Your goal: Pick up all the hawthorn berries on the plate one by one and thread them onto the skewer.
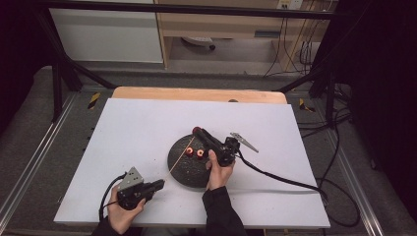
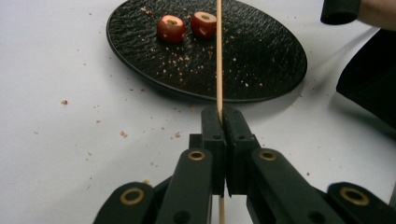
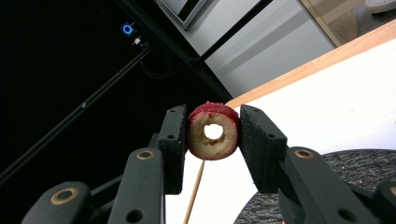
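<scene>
A: What has the left gripper [image 2: 223, 122] got?

B: A thin wooden skewer [image 2: 218, 56]. Its fingers [image 2: 212, 135] are pressed together on the stick with no gap showing, and the skewer runs up from between them over the near edge of the black textured plate [image 2: 261, 70]. In the high view that gripper [image 1: 160, 184] sits at the lower left of the white desk [image 1: 123, 132], and the skewer [image 1: 180, 156] slants from it up across the plate [image 1: 179, 169].

A: And the right gripper [image 3: 214, 133]?

B: Its fingers [image 3: 175, 140] are clamped on a cored red fruit slice [image 3: 213, 131], a ring with a hole through the middle (the cut face is turned to the camera). The fingers stand only as far apart as the slice is wide, one on each side of its red skin. In the high view the right gripper [image 1: 198, 131] holds the slice above the far rim of the plate.

A: Anything else on the plate?

B: Two more cored red pieces [image 2: 186, 26], side by side near its far side, with crumbs scattered across the plate and the desk [image 2: 56, 70].
</scene>
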`<state>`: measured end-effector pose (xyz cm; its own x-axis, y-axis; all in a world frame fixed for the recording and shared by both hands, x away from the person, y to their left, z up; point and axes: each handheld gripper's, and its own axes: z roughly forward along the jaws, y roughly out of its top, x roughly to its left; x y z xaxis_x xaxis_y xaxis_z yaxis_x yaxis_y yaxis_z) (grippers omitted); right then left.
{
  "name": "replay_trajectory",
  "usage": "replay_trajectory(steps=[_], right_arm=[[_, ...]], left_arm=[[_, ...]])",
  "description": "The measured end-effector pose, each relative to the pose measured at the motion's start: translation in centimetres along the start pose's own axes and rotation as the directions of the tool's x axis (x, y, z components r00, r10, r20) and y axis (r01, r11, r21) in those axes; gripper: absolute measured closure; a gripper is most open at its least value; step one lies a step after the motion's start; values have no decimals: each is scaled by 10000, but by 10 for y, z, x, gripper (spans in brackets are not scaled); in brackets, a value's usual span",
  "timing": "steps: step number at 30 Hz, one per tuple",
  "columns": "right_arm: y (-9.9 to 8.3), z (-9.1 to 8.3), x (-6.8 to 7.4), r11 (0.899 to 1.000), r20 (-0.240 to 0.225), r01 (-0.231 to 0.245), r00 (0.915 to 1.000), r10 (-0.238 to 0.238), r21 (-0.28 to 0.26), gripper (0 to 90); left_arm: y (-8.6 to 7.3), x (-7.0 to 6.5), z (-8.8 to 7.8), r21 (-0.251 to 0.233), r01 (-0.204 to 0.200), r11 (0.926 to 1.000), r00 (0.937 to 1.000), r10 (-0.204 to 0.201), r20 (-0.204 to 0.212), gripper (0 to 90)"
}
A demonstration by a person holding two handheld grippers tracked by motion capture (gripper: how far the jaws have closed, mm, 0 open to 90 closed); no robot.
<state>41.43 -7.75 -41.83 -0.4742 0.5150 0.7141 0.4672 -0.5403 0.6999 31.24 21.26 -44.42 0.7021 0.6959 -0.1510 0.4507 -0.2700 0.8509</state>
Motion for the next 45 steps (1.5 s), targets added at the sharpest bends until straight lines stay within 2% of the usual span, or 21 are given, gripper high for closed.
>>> replay_trajectory(steps=[8,13,20,31,40,45], right_arm=[[-3,0,0,9999,-116,-64,9999,62,-138,631],[-5,-1,0,9999,-129,-81,9999,79,-133,632],[-8,-2,0,9999,-215,-86,9997,84,-73,632],[-14,-7,3,10000,-286,-35,9996,35,-7,633],[-17,-11,4,9998,-339,17,9994,-11,185,633],[-20,-14,6,9996,-318,112,9994,-104,253,633]], left_arm=[[3,-7,3,-198,475,9987,9988,-476,-61,882],[6,-12,7,-197,579,9981,9980,-584,-252,883],[19,-18,14,-244,522,9983,9978,-531,-389,884],[38,-17,24,-246,417,9988,9982,-428,-423,884],[56,-17,35,-250,164,9996,9987,-175,-475,884],[66,-17,41,-248,173,9995,9991,-183,-371,885]])
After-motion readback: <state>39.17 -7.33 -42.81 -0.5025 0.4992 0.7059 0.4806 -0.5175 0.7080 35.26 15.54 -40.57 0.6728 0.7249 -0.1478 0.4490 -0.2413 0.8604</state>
